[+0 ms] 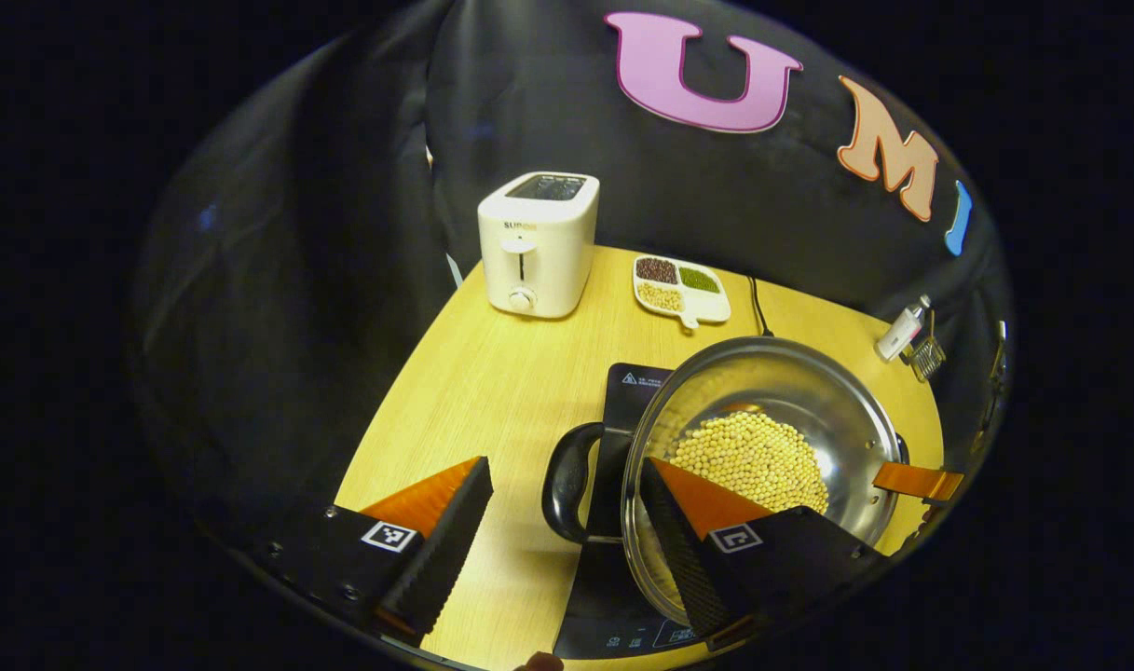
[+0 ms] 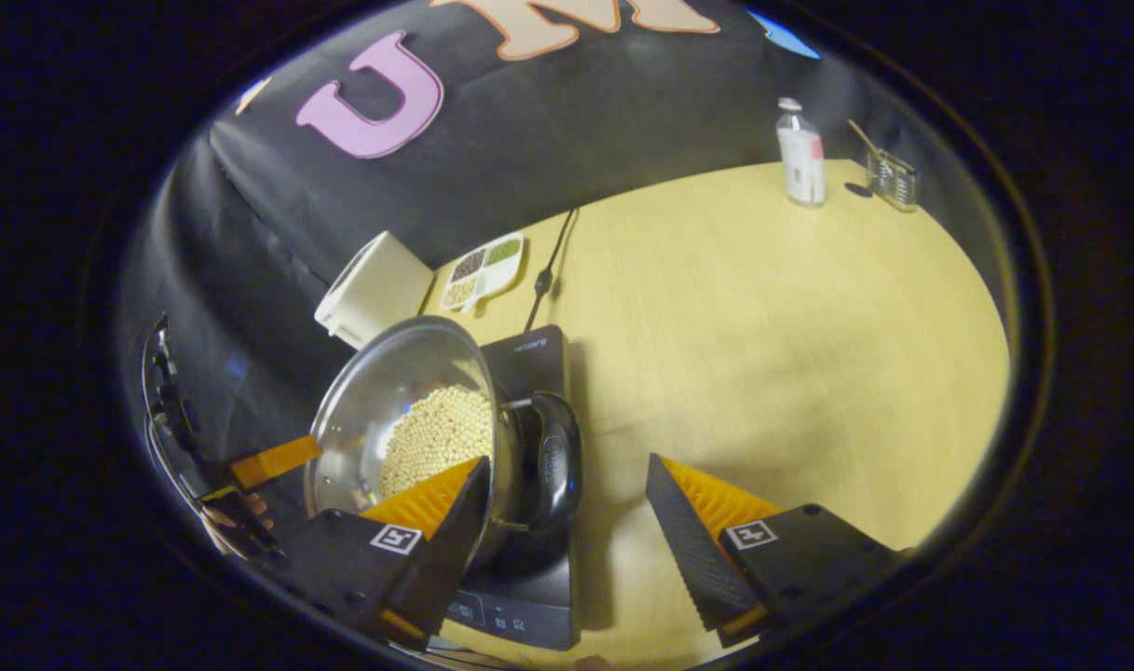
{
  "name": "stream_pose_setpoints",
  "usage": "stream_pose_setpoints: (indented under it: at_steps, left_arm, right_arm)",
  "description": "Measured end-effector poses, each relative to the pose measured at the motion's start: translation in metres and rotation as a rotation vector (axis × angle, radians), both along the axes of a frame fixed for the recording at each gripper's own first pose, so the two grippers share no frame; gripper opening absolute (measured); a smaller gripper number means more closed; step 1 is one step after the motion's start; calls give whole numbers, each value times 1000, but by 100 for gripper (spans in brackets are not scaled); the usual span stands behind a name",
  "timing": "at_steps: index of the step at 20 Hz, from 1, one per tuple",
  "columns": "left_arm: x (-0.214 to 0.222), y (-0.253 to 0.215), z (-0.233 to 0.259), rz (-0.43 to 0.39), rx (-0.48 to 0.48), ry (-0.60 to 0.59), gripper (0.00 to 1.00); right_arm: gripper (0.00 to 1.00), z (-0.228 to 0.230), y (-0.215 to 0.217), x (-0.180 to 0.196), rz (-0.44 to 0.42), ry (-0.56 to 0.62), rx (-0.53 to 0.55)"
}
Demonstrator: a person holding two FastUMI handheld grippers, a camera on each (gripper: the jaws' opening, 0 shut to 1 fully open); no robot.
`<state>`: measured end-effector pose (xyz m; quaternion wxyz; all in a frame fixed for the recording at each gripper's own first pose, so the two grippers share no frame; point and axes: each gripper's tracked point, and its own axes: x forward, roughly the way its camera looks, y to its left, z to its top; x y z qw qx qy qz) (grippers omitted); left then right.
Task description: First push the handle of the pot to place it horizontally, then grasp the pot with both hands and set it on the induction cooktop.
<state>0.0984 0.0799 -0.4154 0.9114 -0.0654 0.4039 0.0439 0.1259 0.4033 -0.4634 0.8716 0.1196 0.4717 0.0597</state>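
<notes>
A steel pot (image 1: 809, 391) holding pale yellow beans (image 1: 753, 457) stands over the black induction cooktop (image 1: 634, 384); whether it rests on it I cannot tell. Its near black loop handle (image 1: 567, 480) lies level between the spread fingers of my left gripper (image 1: 562, 540), which is open, one finger over the pot's rim. In the right gripper view the pot (image 2: 389, 391) has its other black handle (image 2: 555, 466) between the fingers of my right gripper (image 2: 567, 531), also open and not pressing on it. The cooktop (image 2: 540, 359) shows beneath. The left gripper's finger (image 2: 273, 461) shows past the pot.
On the wooden table (image 2: 771, 335) a white toaster (image 1: 537, 244) and a divided dish of beans (image 1: 680, 287) stand at the back. The cooktop's cord (image 2: 548, 266) runs toward the wall. A small bottle (image 2: 799, 154) and a wire holder (image 2: 891, 177) stand at the far corner.
</notes>
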Motion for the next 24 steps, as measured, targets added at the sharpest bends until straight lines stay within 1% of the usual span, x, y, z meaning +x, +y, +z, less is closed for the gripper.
stream_pose_setpoints:
  at_steps: [1, 2, 4, 5, 6, 8, 11, 12, 14, 15, 16, 17, 19, 20, 23, 24]
  left_arm:
    - [-4, 1, 7, 6, 13, -16, 98]
    - [-8, 0, 14, 10, 27, -27, 98]
    - [-17, -5, 24, 11, 51, -36, 98]
    - [-20, -8, 30, 11, 52, -43, 98]
    - [-24, -15, 37, 8, 46, -51, 98]
    - [-34, -31, 47, -4, 35, -64, 98]
    - [-44, -56, 72, -46, 70, -103, 98]
    - [-47, -68, 83, -59, 83, -124, 98]
    - [-54, -100, 109, -83, 95, -178, 98]
    - [-58, -115, 121, -91, 99, -208, 98]
    - [-63, -132, 135, -94, 102, -239, 97]
    - [-67, -148, 149, -94, 100, -272, 97]
    - [-75, -180, 181, -82, 88, -345, 97]
    - [-79, -195, 199, -76, 87, -386, 97]
    - [-91, -224, 252, -44, 111, -514, 96]
    - [-98, -232, 269, -32, 120, -553, 94]
  right_arm:
    - [100, 11, -6, 0, -15, -27, -5]
    - [96, 22, -11, 0, -33, -48, -9]
    - [94, 42, -28, -4, -64, -92, -40]
    - [100, 52, -37, -6, -76, -115, -54]
    - [94, 63, -46, -9, -85, -133, -65]
    - [94, 85, -63, -16, -101, -169, -81]
    - [94, 121, -94, -26, -110, -242, -116]
    - [100, 137, -106, -30, -104, -270, -131]
    - [100, 166, -124, -37, -74, -330, -152]
    - [93, 182, -133, -40, -54, -359, -159]
    - [100, 199, -143, -41, -34, -390, -171]
    - [100, 217, -154, -44, -15, -427, -188]
    - [100, 260, -174, -46, 14, -522, -222]
    - [93, 280, -181, -46, 25, -566, -230]
    - [94, 337, -191, -62, 62, -683, -215]
    - [94, 356, -195, -65, 70, -725, -210]
